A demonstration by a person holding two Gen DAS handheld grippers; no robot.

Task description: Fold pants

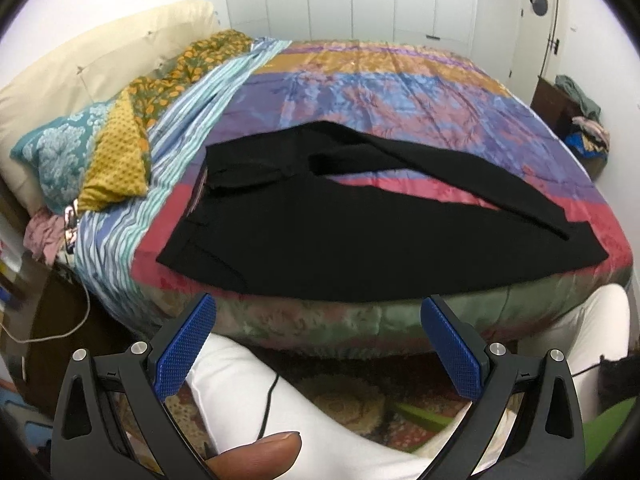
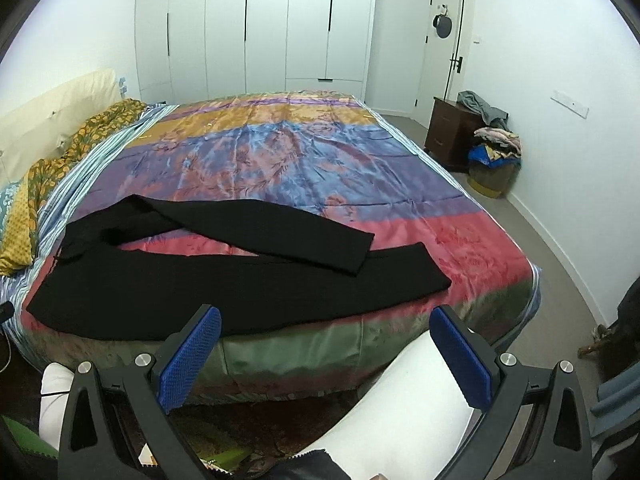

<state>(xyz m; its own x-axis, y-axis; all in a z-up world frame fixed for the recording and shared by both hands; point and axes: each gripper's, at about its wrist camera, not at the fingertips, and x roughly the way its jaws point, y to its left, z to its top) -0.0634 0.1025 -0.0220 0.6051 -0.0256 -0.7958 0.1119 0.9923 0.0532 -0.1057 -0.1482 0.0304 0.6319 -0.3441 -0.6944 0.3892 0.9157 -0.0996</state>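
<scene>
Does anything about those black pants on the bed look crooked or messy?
Yes. The black pants are not laid out straight: the far leg slants across and its cuff overlaps the near leg, with bedspread showing in the gap between them.

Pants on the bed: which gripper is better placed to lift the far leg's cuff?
Probably right. The cuff lies just ahead of the right gripper; from the left gripper it sits far right. Both are open.

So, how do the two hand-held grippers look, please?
Both look alike. The left hand-held gripper and the right hand-held gripper each have a black frame with triangular cut-outs, silver round bolts, and two blue pads with a fine dotted texture.
</scene>
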